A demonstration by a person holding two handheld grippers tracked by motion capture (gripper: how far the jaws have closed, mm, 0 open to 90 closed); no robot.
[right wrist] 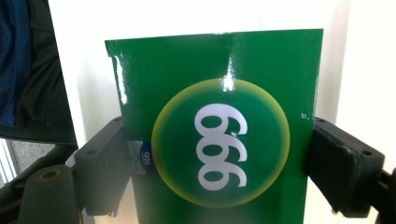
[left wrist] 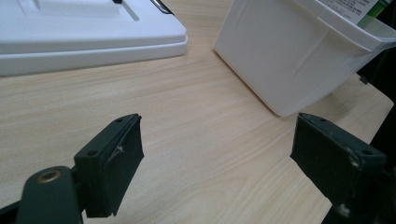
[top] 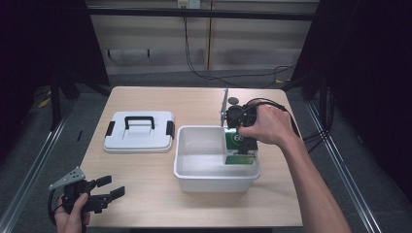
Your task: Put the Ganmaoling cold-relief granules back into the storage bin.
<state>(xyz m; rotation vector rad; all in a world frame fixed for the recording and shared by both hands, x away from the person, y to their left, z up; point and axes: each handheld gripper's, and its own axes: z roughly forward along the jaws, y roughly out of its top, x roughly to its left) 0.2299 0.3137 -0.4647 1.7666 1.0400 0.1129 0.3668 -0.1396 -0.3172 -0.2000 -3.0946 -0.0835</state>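
A green box (right wrist: 215,93) with a yellow-ringed circle and white digits sits between my right gripper's (right wrist: 219,158) jaws, which press on its two sides. From above, the green and white box (top: 238,148) stands at the right end of the white bin (top: 214,178), with my right gripper (top: 244,133) over it, reaching down from the far side under a hand. At the table's front left corner, my left gripper (top: 111,187) is open and holds nothing. Bare wood shows between the jaws of my left gripper (left wrist: 219,140).
A white lid (top: 139,132) with a black handle and side clips lies flat to the left of the bin. The lid (left wrist: 84,32) and the bin's wall (left wrist: 289,56) lie ahead of my left gripper. Cables trail over the table's far right edge.
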